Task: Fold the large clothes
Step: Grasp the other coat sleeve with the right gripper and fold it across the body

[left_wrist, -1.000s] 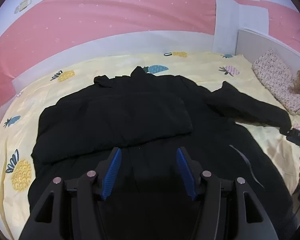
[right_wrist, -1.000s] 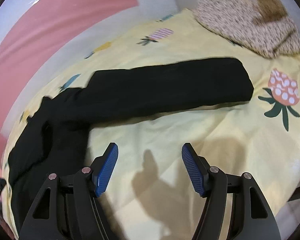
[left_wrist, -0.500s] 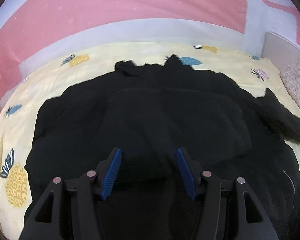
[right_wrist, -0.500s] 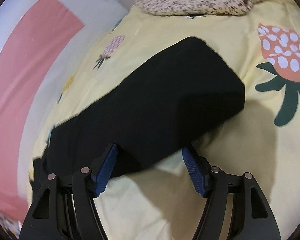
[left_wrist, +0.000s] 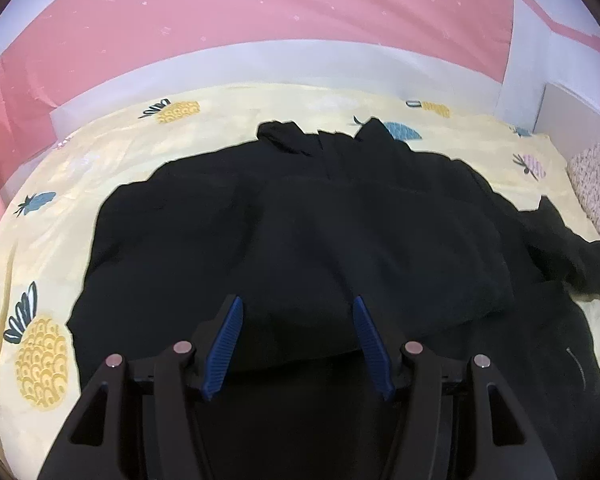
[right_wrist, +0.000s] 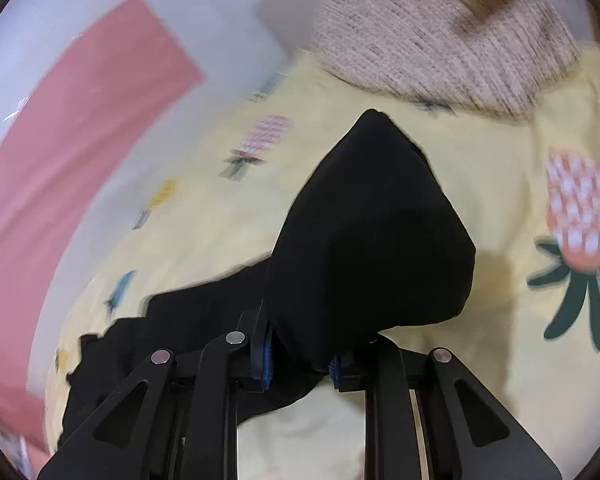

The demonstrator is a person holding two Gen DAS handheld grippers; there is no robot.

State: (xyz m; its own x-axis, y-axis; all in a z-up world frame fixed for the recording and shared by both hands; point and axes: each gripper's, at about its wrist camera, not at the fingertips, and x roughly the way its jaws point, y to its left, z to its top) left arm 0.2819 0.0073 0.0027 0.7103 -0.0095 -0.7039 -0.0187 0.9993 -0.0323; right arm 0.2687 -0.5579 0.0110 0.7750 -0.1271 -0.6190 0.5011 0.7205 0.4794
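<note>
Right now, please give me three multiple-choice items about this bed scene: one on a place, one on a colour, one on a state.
1. Where does the black garment lie?
A. on the yellow sheet
B. on a wooden floor
C. inside a basket

2. What colour are the pads of the left hand-held gripper?
A. red
B. blue
C. white

3. In what state is the right hand-held gripper?
A. open over bare sheet
B. out of view
C. shut on the black sleeve

Answers:
1 A, the pineapple-print sheet shows all around the garment.
2 B, both ribbed pads are blue.
3 C, the sleeve's cloth is pinched between its jaws and rises off the sheet.
</note>
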